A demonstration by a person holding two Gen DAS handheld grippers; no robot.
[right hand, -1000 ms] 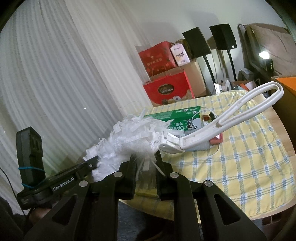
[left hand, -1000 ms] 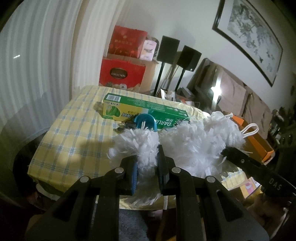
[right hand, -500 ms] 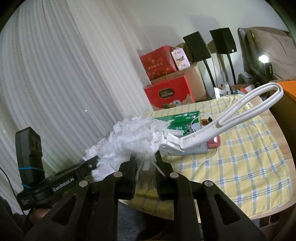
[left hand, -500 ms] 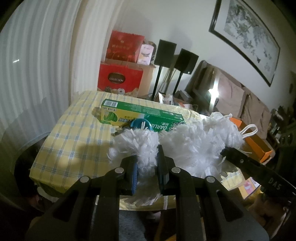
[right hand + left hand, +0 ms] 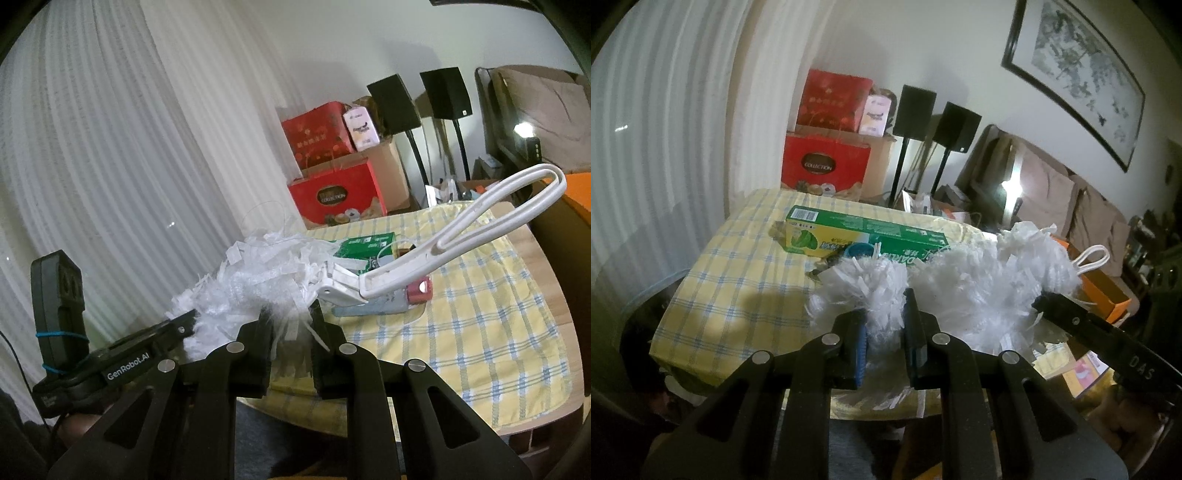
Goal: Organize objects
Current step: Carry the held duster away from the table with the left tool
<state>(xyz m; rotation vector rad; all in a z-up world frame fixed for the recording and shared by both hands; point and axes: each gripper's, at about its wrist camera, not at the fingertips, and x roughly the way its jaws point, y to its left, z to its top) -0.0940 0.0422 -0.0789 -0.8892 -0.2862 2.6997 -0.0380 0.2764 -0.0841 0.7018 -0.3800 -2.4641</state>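
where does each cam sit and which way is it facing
Left wrist: on the left gripper, angled down across the checked table toward the sofa; its jaws pinch the white duster.
Right wrist: on the right gripper, facing the curtain; its jaws pinch the duster's fluff.
Shared: duster, green box, red boxes, each other's gripper.

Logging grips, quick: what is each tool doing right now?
Left tool: shut on the white duster, at its fluffy end.
Right tool: shut on the same duster's fluff, nearer the handle.
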